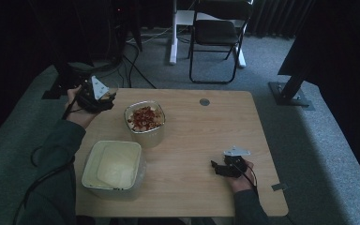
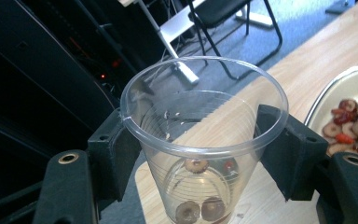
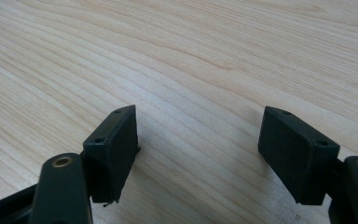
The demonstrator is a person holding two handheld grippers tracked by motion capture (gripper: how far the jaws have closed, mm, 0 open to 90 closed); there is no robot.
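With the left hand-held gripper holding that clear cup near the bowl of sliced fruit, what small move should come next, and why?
Probably carry the clear cup back over the bowl of sliced fruit. The left hand-held gripper clamps the cup upright, only a few slices lie at its bottom, and the bowl sits close beside it, full.
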